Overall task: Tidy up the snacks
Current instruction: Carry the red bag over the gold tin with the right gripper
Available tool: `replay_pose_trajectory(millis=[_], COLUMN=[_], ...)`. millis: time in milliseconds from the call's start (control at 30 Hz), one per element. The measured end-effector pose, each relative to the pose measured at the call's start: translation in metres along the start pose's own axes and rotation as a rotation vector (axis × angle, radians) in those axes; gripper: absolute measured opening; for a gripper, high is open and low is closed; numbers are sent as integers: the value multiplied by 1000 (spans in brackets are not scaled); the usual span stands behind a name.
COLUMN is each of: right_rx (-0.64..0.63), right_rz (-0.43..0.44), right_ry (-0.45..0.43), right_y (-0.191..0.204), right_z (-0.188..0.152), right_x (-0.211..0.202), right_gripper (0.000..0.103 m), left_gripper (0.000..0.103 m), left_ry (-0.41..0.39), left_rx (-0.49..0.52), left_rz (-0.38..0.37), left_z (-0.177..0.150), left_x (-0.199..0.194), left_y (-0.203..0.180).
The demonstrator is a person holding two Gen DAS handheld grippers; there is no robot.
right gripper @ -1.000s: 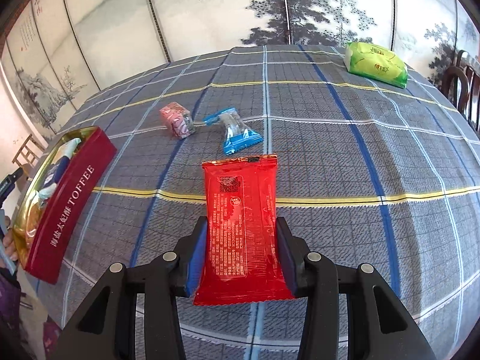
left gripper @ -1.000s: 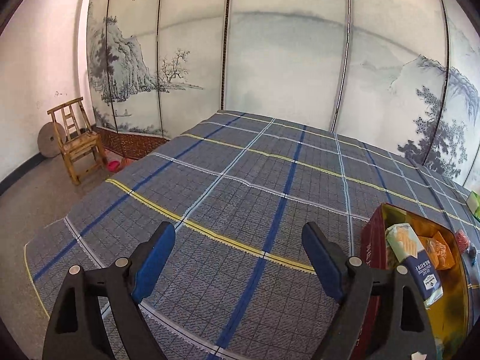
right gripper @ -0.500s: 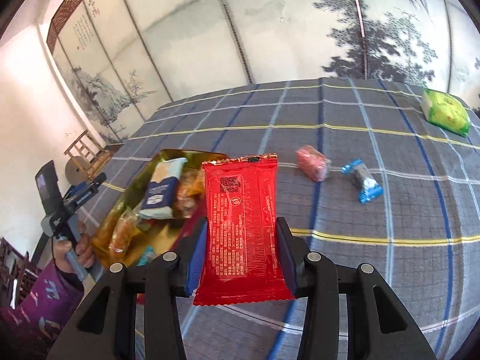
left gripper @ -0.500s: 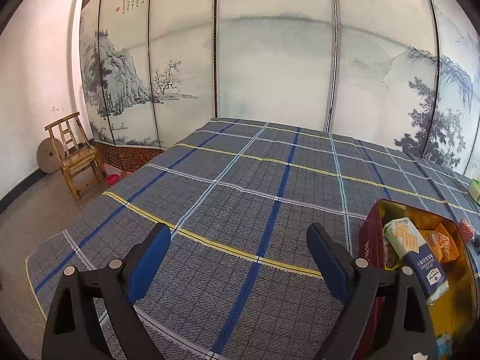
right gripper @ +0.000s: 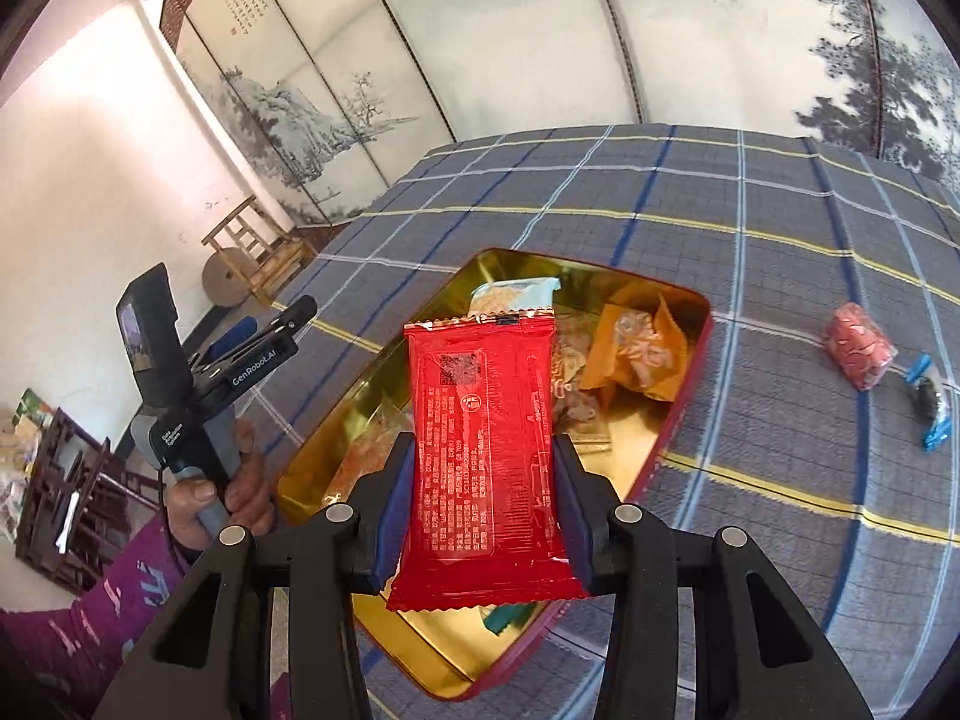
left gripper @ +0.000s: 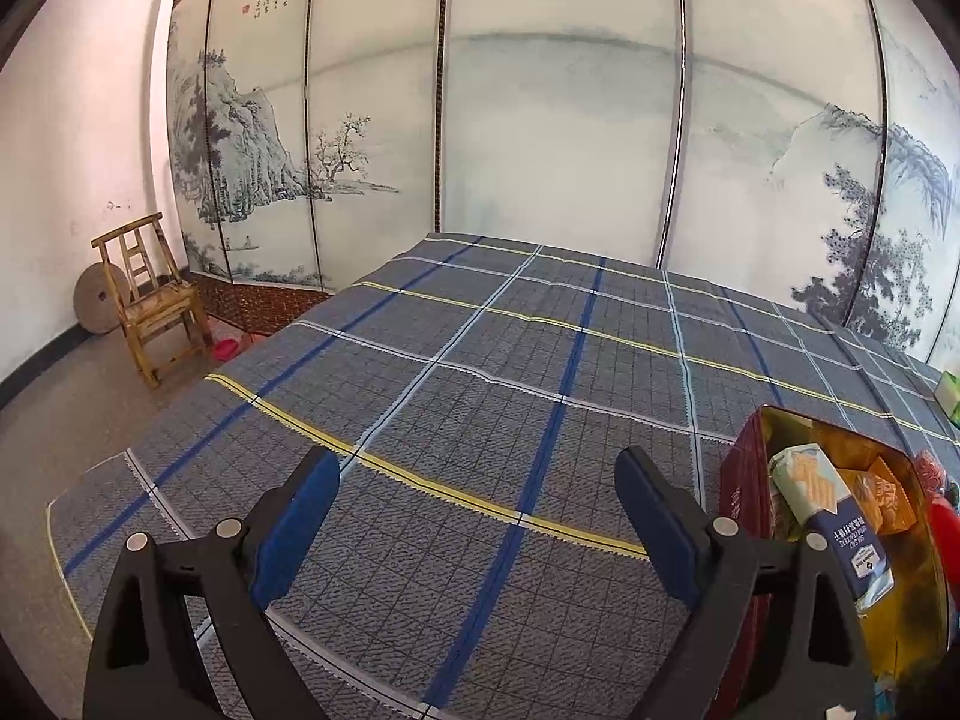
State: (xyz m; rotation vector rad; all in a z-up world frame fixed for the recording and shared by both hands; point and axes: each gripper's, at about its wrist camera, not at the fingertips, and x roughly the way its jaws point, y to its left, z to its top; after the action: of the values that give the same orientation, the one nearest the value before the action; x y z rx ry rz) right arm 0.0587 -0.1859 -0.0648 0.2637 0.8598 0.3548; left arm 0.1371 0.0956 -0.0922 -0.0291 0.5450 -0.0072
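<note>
A red snack packet (right gripper: pixel 483 456) stands upright between the blue pads of my right gripper (right gripper: pixel 480 510), which is shut on it and hangs over the red tin with a gold inside (right gripper: pixel 384 396). Several wrapped snacks lie in the tin, among them an orange packet (right gripper: pixel 639 354) and a blue-and-white packet (left gripper: pixel 831 516). My left gripper (left gripper: pixel 474 510) is open and holds nothing, left of the tin (left gripper: pixel 741 480) over the plaid cloth. A pink candy (right gripper: pixel 858 348) and a blue-wrapped candy (right gripper: pixel 930 402) lie on the cloth to the right.
The table wears a grey plaid cloth (left gripper: pixel 480 360). A painted folding screen (left gripper: pixel 540 120) stands behind it. A wooden chair (left gripper: pixel 150 300) and a stone wheel (left gripper: pixel 96 300) are by the left wall. A hand in a purple sleeve (right gripper: pixel 222 492) holds the left gripper's handle.
My right gripper has swung left with the red packet, from the open cloth to above the tin. The left gripper's jaws have spread a little wider; it has stayed in place.
</note>
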Motion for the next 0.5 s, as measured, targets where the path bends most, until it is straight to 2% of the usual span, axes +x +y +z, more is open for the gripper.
replay_pose_trajectory(millis=[233, 500], right_rx=[-12, -12], right_rz=[28, 27], right_ry=[50, 72], right_y=[15, 19], right_z=[4, 7], right_x=[31, 48], right_gripper=[45, 45], left_gripper=[91, 91], left_ry=[-13, -21], left_rx=[23, 25], left_rz=[2, 0], left_z=[-1, 0], left_x=[-2, -4], left_y=[-5, -6])
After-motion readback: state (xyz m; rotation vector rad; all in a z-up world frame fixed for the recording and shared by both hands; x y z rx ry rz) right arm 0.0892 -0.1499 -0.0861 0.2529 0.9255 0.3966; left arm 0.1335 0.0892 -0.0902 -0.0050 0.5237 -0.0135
